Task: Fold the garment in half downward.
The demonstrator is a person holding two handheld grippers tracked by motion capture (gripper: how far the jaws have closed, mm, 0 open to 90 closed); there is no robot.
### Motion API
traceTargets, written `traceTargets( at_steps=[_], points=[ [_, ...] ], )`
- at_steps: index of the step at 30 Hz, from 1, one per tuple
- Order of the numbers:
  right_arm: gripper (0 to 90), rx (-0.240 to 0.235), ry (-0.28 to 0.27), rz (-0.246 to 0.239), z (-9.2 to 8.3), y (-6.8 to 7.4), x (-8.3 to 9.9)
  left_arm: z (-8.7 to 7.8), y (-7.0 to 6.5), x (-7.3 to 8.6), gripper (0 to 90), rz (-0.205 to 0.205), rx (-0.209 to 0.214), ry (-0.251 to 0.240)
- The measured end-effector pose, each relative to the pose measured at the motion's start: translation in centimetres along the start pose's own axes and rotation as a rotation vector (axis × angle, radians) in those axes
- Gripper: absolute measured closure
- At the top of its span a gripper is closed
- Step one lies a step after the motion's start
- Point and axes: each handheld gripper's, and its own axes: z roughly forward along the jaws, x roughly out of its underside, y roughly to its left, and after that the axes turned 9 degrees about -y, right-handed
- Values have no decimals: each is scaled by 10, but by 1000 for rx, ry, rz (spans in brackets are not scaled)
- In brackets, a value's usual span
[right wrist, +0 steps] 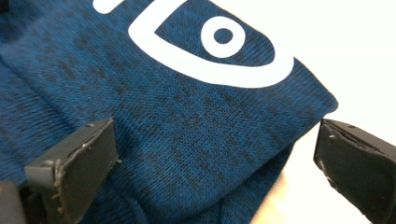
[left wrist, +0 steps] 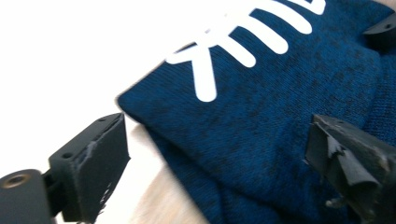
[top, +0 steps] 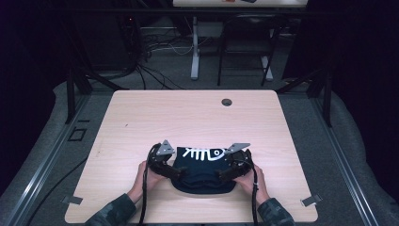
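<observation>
While hands (top: 147,175) flank sweater (top: 202,176), tools wide

Two hands, each holding a gripper, close together, low.
Left gripper (top: 175,172) and right gripper (top: 221,173) face each other, jaws spread wide, gripping nothing.

A light wooden table (top: 141,113) with a grommet hole (top: 227,101); tangled cables (top: 155,47) lie behind.
</observation>
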Motion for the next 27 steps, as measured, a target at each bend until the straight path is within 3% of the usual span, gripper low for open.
traceTargets(
  at_steps=[8,13,20,27],
  points=[
    [0,20,-47,25,-32,-7,2,-29,18,6,13,-45,-58,-30],
    [0,41,-39,49,-49,-18,11,-41,26,15,7,-71,-87,-32],
    [0,82,-22,96,-60,-31,33,-42,35,32,1,-86,-124,20],
    [0,72,40,101,-55,-37,49,-37,41,40,1,-110,-124,55]
  ],
)
